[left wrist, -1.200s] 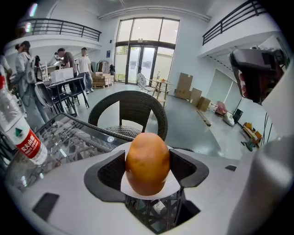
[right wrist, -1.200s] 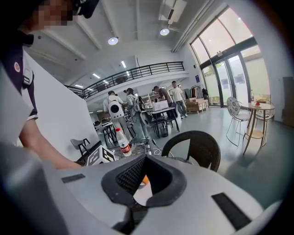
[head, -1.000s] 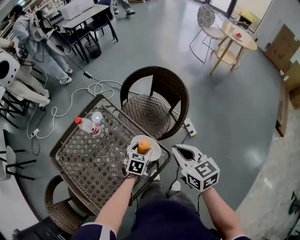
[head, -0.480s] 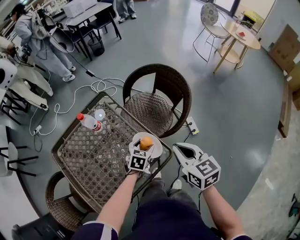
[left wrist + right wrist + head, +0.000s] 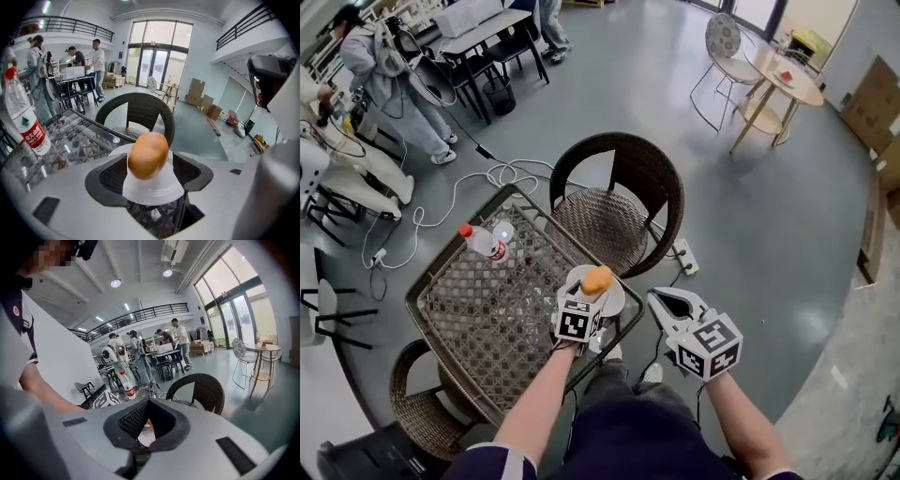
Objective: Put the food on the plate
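While the head view looks down on the woven counter [image 5: 478,309], a bottle [image 5: 483,242] with a red cap stands upright near its far left corner. Close to the near right corner sits the white plate [image 5: 615,296], and the left gripper [image 5: 584,302] points at its near edge. The round orange-brown food [image 5: 597,279] lies on the plate, just past the fingertips.

Only the left gripper view tells how its fingers [image 5: 112,176] stand. They are spread apart with the food between them. A thin strip of white plate shows between the food and the finger on the right, so they do not squeeze it. That view also shows a dark wicker chair [image 5: 136,112] behind the plate.

Further right, the head view shows the right gripper [image 5: 654,298] off the counter's edge, above the floor. Its own view shows its fingers [image 5: 133,420] clenched tip to tip with nothing in them. A bit of plate and food peeks through the small hollow between them.
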The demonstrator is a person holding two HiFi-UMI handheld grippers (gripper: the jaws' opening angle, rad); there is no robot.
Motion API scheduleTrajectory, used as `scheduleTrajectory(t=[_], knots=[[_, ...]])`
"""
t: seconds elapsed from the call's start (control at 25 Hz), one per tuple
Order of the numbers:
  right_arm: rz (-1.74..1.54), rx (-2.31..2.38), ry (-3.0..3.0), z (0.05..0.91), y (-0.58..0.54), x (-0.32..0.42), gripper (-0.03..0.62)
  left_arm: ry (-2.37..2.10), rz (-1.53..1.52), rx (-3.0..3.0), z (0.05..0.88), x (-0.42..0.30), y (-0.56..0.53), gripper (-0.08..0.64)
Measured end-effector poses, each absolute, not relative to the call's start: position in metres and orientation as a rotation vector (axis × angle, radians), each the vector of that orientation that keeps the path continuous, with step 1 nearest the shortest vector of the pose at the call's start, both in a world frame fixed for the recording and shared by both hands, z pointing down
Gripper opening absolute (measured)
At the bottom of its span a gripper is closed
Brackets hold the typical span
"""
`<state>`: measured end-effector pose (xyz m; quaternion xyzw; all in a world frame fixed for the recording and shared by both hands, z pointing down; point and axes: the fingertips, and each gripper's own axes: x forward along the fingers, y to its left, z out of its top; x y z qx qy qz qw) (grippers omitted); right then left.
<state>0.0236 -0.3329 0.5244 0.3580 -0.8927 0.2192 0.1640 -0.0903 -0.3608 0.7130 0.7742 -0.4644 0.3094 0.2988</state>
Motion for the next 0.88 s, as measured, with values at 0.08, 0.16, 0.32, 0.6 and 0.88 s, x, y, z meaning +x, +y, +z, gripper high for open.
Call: scheduleTrajectory(t=[0.08,0.16,0.32,0.6,0.88], knots=[[0.62,1.013,-2.55,0.524,-0.332,0.023,0.005,-1.243,0.812,2.054,0.711,-0.091,-0.36,0.293],[0.618,1.005,-2.558,0.523,-0.331,0.021,0.005,-1.252,0.806,2.046,0.709,-0.094,-0.358,0.293],[0.617,0.984,-2.58,0.52,-0.33,0.017,0.005,-1.275,0.779,2.031,0.699,-0.101,-0.352,0.293],[0.603,0.928,-2.64,0.508,-0.328,0.002,0.005,-1.256,0.597,2.123,0.638,-0.093,-0.342,0.29],[0.551,0.86,-2.715,0.49,-0.335,-0.013,0.005,-1.334,0.412,2.266,0.554,-0.086,-0.339,0.164]])
